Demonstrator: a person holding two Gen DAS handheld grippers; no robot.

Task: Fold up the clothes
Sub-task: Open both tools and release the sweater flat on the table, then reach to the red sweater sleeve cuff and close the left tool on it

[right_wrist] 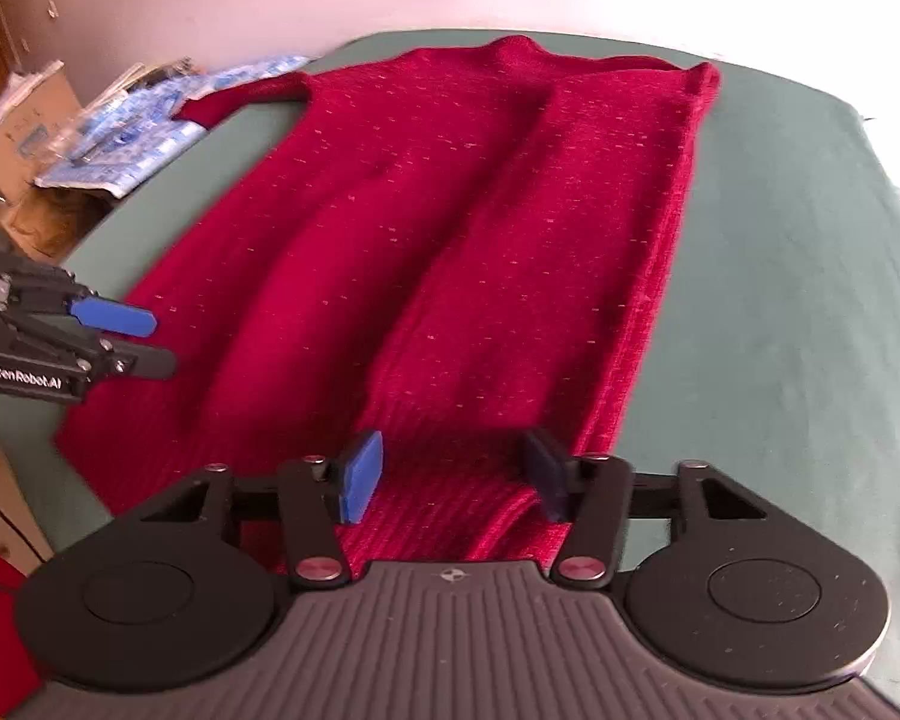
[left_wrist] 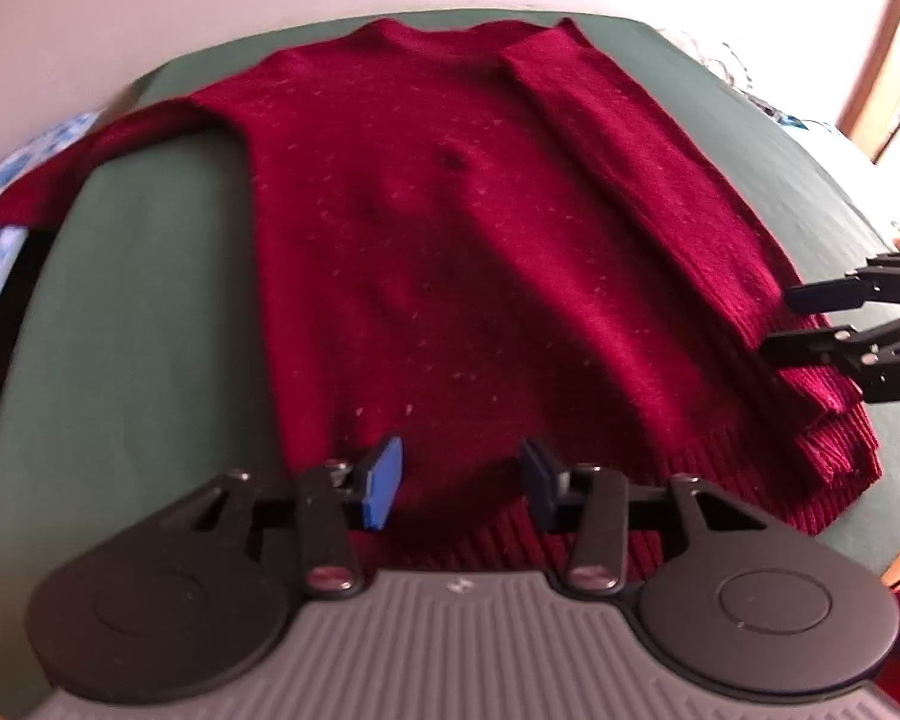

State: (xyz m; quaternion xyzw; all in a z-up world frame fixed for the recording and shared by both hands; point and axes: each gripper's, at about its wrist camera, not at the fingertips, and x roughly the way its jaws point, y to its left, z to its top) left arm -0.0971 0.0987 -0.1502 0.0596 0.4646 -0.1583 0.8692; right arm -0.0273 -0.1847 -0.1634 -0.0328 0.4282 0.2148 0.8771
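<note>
— What's biggest from where you stand?

— The green table point(left_wrist: 150, 276), a wide cloth-covered top. On it lies the red sweater point(left_wrist: 450, 228), spread flat with its neck toward the far wall and its ribbed hem toward the two people-held tools.

— Do both cameras give you the same sweater?

— Not quite. The left wrist view shows one sleeve point(left_wrist: 648, 180) folded in along the body on the right side, its cuff down near the hem, and the other sleeve point(left_wrist: 90, 162) stretched out to the left, running off the table edge. In the right wrist view that outstretched sleeve is only a short red stub at the far left, and the folded side reads as a long straight edge.

— Anything else only one view has?

— The right wrist view shows a blue-patterned sheet point(right_wrist: 150, 114) and a cardboard box point(right_wrist: 24, 120) beyond the table's left edge. The left wrist view catches just a sliver of the blue pattern.

— And the tongs?

— The left gripper point(left_wrist: 462, 483) hangs over the hem, jaws partly apart, nothing pinched between the pads. The right gripper point(right_wrist: 453, 474) stands wider, over the ribbed hem near the folded side; cloth lies beneath the gap, but the pads aren't pressing it. Each shows up side-on in the other's camera, both empty.
</note>
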